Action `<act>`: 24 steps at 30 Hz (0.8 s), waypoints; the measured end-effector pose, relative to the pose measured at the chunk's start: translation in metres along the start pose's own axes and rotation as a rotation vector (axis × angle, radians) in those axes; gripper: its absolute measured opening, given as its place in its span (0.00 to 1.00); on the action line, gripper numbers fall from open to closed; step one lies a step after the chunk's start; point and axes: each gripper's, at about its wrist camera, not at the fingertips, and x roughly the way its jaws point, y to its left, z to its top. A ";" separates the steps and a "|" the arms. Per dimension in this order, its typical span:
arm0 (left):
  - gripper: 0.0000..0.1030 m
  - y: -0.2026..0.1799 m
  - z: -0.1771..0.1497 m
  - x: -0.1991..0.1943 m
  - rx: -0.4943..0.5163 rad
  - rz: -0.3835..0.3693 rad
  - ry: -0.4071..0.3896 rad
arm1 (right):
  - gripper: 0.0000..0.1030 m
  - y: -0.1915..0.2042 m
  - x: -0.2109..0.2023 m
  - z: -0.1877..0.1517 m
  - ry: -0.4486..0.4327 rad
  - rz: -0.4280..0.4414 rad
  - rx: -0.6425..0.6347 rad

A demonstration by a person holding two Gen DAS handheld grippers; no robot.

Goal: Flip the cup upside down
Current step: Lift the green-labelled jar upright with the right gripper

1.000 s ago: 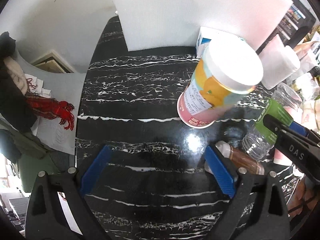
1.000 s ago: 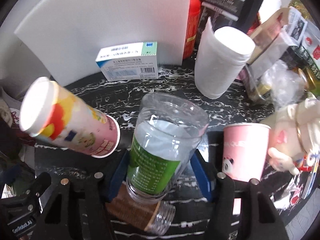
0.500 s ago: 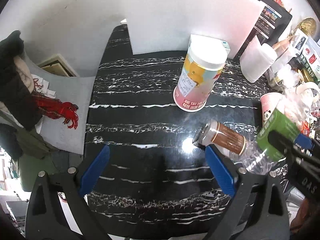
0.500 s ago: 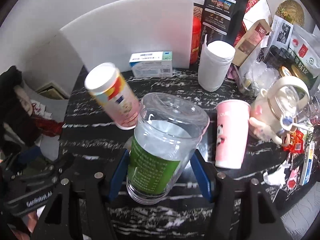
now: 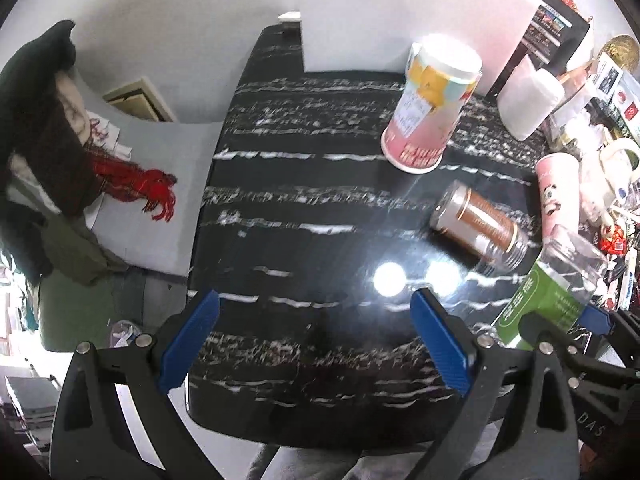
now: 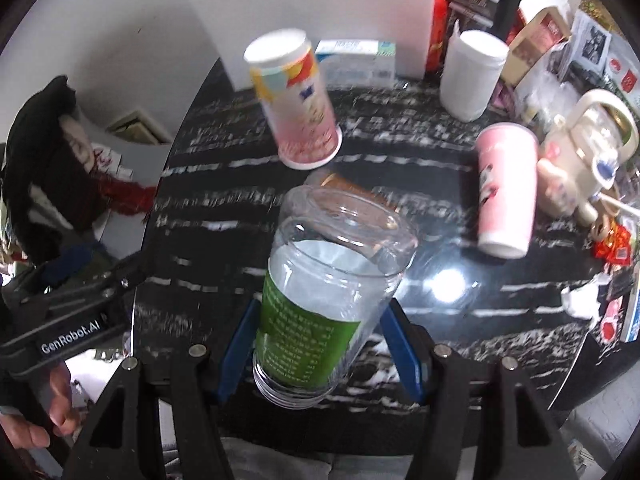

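cup [image 6: 320, 300] has been lifted clear of the desk [image 6: 500, 320] – held by the right tool [image 6: 320, 340]; left tool [image 5: 316, 344] gapes wide, empty – inversion remains.

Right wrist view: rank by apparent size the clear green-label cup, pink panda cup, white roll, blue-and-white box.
1. clear green-label cup, held in the right gripper, so nearness to the lens inflates it.
2. pink panda cup.
3. white roll.
4. blue-and-white box, partly hidden by the cartoon cup, so its rank is unsure.

Brown-labelled jar [image 5: 480, 230] lying on table [image 5: 300, 240]
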 end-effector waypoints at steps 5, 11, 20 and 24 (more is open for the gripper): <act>0.94 0.008 -0.018 0.012 -0.016 0.027 0.048 | 0.62 0.007 0.019 -0.021 0.062 0.029 -0.012; 0.94 0.010 -0.027 0.026 -0.029 0.024 0.067 | 0.62 0.008 0.044 -0.034 0.128 0.046 -0.033; 0.94 0.009 -0.024 0.050 -0.044 0.055 0.108 | 0.62 0.009 0.079 -0.027 0.174 0.066 -0.064; 0.94 0.013 -0.023 0.058 -0.071 0.029 0.128 | 0.62 0.011 0.092 -0.020 0.191 0.087 -0.073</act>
